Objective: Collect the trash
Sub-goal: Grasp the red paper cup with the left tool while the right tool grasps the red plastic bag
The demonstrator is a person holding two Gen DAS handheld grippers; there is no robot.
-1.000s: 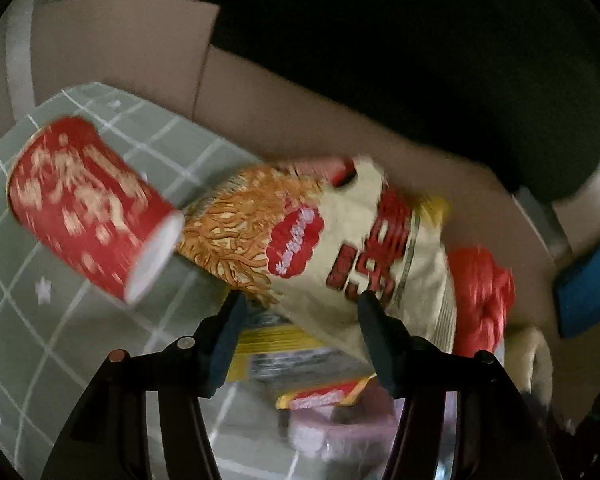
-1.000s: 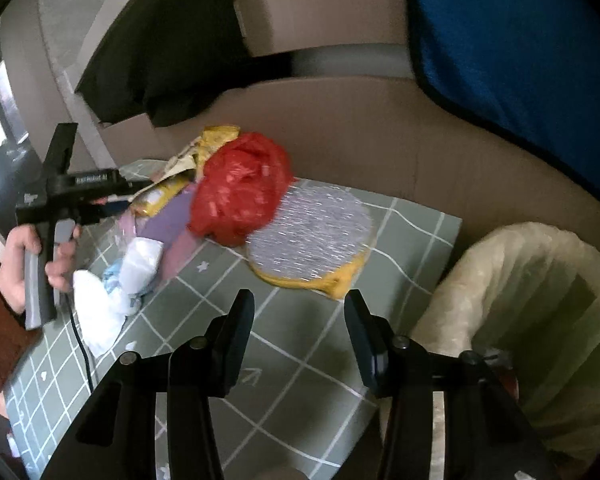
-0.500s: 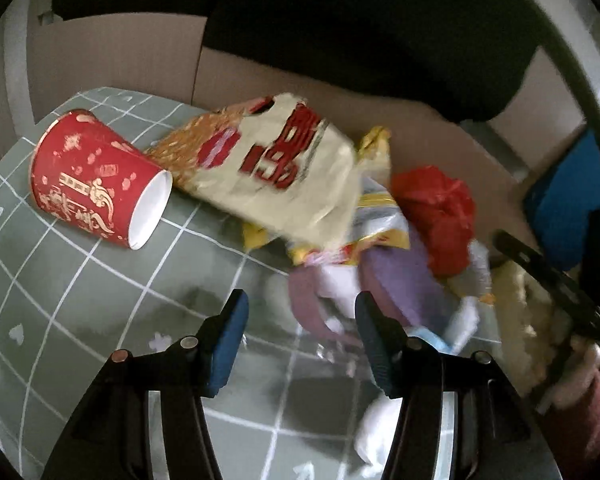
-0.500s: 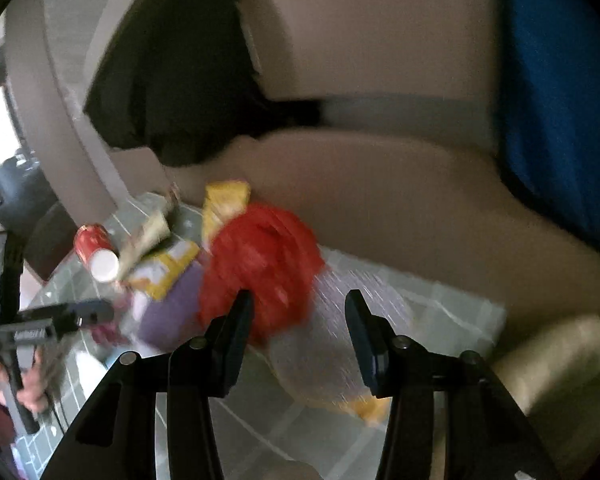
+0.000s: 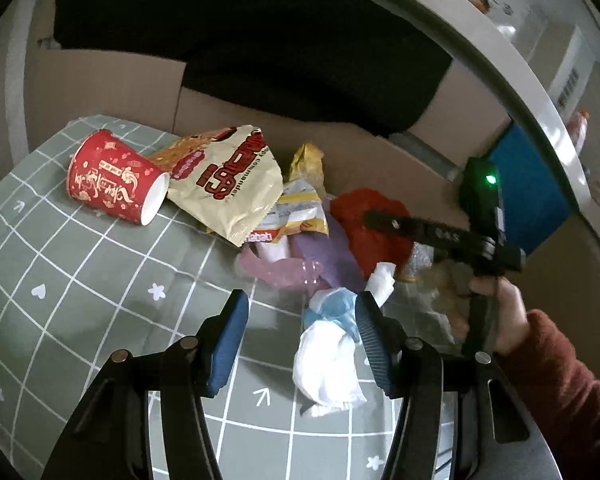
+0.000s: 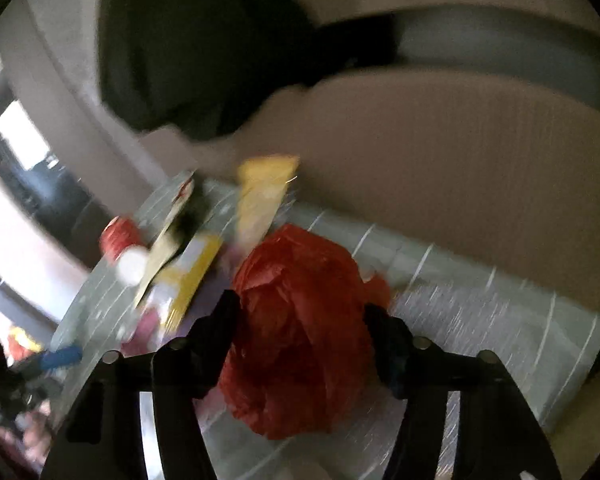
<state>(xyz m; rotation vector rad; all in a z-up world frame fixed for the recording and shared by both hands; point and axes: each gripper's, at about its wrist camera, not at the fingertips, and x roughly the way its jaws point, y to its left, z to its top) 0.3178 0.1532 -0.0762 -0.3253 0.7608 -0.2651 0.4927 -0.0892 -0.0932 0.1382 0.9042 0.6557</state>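
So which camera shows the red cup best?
The left wrist view. The red cup lies on its side on the grid cloth, sharp and whole, its white inside and gold pattern plain. In the right wrist view the cup is only a small, blurred red and white blob, far off at the left.

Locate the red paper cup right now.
In the left wrist view, the red paper cup lies on its side at the left of the grid cloth, mouth against the noodle snack bag.

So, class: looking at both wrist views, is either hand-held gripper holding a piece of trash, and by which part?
Neither holds anything. The left hand-held gripper is open above the white tissue wad. The right hand-held gripper is opening around the red plastic bag, straddling its middle, not yet pinching.
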